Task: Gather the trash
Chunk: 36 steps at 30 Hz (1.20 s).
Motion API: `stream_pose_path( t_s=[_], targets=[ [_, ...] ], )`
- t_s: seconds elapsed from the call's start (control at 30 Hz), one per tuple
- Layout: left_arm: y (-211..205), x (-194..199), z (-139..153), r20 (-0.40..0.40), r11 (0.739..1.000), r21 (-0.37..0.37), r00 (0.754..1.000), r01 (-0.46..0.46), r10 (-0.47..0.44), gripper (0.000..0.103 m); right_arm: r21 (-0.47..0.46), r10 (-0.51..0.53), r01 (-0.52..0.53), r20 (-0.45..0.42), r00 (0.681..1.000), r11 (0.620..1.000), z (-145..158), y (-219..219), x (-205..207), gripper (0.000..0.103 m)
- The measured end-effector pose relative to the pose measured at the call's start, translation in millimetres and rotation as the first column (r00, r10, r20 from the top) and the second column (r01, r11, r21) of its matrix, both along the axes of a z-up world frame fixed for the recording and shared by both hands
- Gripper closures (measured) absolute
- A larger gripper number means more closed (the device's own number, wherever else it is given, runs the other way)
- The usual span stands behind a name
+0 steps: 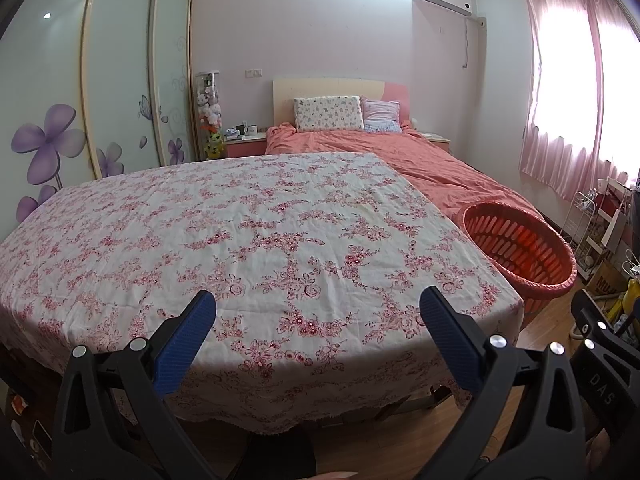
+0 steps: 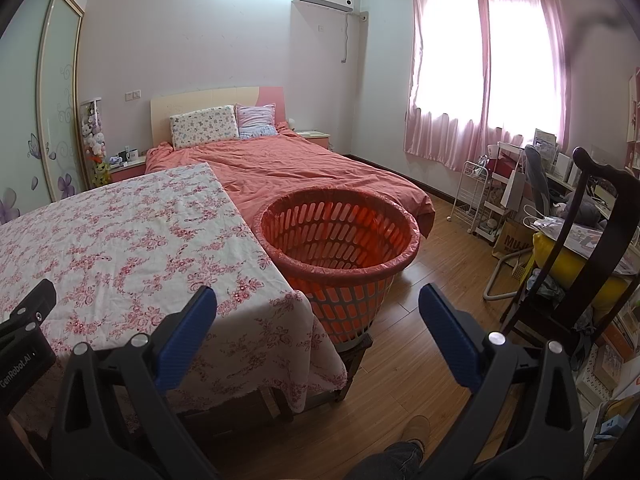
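Note:
A table under a white cloth with red flowers (image 1: pixel 256 240) (image 2: pixel 120 240) fills the near left; I see no trash on it. An orange slotted basket lined with a red bag (image 1: pixel 520 248) (image 2: pixel 340 240) stands on a low stool at the table's right corner, and nothing shows inside it. My left gripper (image 1: pixel 318 304) hangs open over the table's near edge, nothing between its blue pads. My right gripper (image 2: pixel 318 304) is open too, held above the floor near the basket's front. The right gripper's body (image 1: pixel 608 360) shows at the left view's right edge, the left gripper's body (image 2: pixel 28 332) at the right view's left edge.
A bed with a salmon cover (image 2: pixel 300 172) lies behind the table and basket. A dark wooden chair (image 2: pixel 580 264) piled with things stands at the right, beside a white wire cart (image 2: pixel 476 200) and clutter under the pink curtains (image 2: pixel 480 64). Wooden floor (image 2: pixel 440 300) lies between. A person's shoe (image 2: pixel 416 432) shows below.

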<state>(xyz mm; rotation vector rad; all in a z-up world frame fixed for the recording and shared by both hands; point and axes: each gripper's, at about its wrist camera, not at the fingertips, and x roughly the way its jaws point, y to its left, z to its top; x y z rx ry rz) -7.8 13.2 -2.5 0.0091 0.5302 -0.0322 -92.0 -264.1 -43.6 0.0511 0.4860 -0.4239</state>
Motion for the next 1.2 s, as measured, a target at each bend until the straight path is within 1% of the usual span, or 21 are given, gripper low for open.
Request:
stream_pose_path(
  t_s=[0.9,1.2],
  targets=[
    [-0.2,0.3,0.1,-0.002,1.0,-0.001,1.0,0.0,0.0,0.003,0.001,-0.001,0.001,0.0,1.0,1.0,0.4,-0.5,-0.6,0.004],
    [-1.3,-1.4,-4.5,-0.006,1.0,-0.003,1.0,-0.003,0.003,0.003,0.001,-0.001,0.001,0.0,1.0,1.0,0.4,-0.4,-0.5,0.004]
  ],
)
